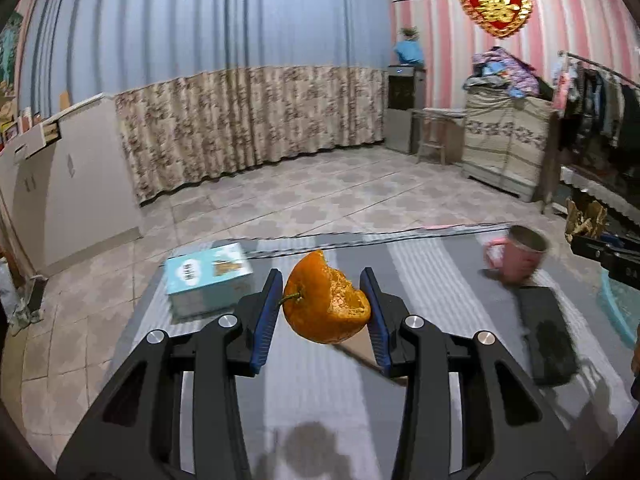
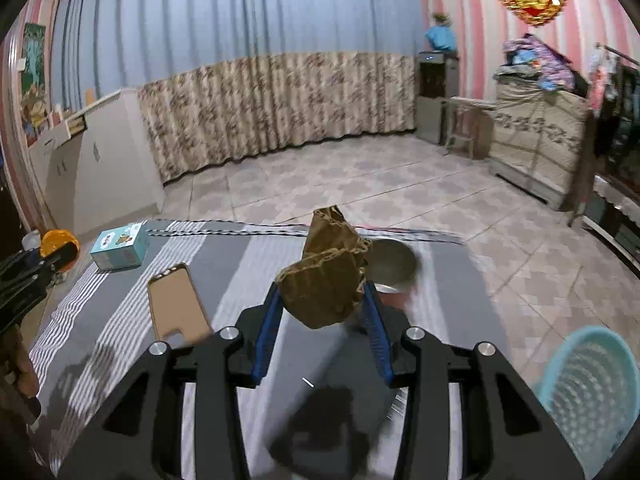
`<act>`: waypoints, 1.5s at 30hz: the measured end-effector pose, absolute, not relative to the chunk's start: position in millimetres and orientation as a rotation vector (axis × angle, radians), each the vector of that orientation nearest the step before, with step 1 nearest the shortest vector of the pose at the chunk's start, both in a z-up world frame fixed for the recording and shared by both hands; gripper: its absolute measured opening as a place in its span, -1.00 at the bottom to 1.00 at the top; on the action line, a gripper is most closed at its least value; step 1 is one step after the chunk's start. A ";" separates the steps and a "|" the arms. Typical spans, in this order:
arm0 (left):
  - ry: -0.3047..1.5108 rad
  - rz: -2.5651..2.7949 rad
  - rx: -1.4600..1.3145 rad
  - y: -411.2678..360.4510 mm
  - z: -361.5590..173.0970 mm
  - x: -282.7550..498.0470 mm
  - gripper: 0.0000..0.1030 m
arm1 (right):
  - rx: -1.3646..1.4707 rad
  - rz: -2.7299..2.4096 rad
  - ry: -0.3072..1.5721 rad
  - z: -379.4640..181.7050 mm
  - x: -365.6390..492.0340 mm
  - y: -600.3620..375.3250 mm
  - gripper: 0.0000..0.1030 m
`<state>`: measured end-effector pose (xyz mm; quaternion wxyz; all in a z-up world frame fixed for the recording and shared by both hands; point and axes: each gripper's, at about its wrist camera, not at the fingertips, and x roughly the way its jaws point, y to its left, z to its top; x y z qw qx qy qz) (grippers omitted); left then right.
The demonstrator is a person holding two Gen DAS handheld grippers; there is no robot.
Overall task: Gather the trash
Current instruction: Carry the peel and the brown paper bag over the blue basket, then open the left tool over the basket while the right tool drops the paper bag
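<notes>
My left gripper point(image 1: 323, 288) is shut on an orange peel point(image 1: 324, 300), a hollow half shell with a stem, held above the grey striped cloth point(image 1: 420, 280). It also shows at the left edge of the right wrist view point(image 2: 58, 246). My right gripper point(image 2: 320, 300) is shut on a crumpled piece of brown cardboard point(image 2: 326, 276) and holds it above the cloth. A light blue mesh basket point(image 2: 592, 396) stands at the lower right, beside the cloth.
On the cloth lie a small light blue box point(image 1: 208, 280), a pink mug point(image 1: 516, 254), a black flat case point(image 1: 548, 340) and a brown phone case point(image 2: 178, 304). Tiled floor point(image 1: 320, 192), curtains, a white cabinet point(image 1: 72, 176) and a clothes rack lie beyond.
</notes>
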<state>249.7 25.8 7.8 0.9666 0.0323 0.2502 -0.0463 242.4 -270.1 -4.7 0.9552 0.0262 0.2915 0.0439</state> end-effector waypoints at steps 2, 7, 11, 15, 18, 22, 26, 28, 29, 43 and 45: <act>0.490 -0.130 0.074 -0.8 14.2 233.7 -0.24 | 0.050 0.060 0.578 0.8 220.8 -290.7 -0.21; 0.477 -0.238 0.075 -68.7 21.9 207.1 -0.24 | 0.026 -0.035 0.555 7.4 164.5 -344.5 -0.21; 0.482 -0.324 0.077 -124.7 18.0 190.1 -0.24 | 0.034 -0.114 0.550 4.3 129.4 -387.7 -0.21; 0.501 -0.403 0.094 -180.2 9.8 179.7 -0.24 | 0.043 -0.191 0.555 -8.5 108.9 -428.0 -0.21; 0.510 -0.446 0.111 -215.1 2.5 175.7 -0.24 | 0.068 -0.231 0.561 -18.3 103.8 -453.4 -0.21; 0.534 -0.508 0.117 -262.4 -10.9 177.6 -0.24 | 0.061 -0.298 0.559 -27.0 104.3 -484.1 -0.21; 0.568 -0.567 0.128 -303.5 -29.5 180.8 -0.24 | 0.091 -0.347 0.576 -38.1 104.8 -513.8 -0.21; 0.588 -0.603 0.129 -325.9 -38.5 181.4 -0.24 | 0.104 -0.363 0.583 -42.2 103.4 -526.5 -0.21; 0.593 -0.616 0.132 -332.8 -40.6 182.4 -0.24 | 0.121 -0.370 0.585 -44.2 102.9 -535.3 -0.21; 0.618 -0.693 0.150 -400.1 -54.1 188.3 0.32 | 0.192 -0.408 0.616 -64.3 104.3 -571.0 -0.21; 0.605 -0.679 0.154 -396.7 -49.3 189.2 0.41 | 0.190 -0.406 0.622 -66.2 104.9 -572.4 -0.21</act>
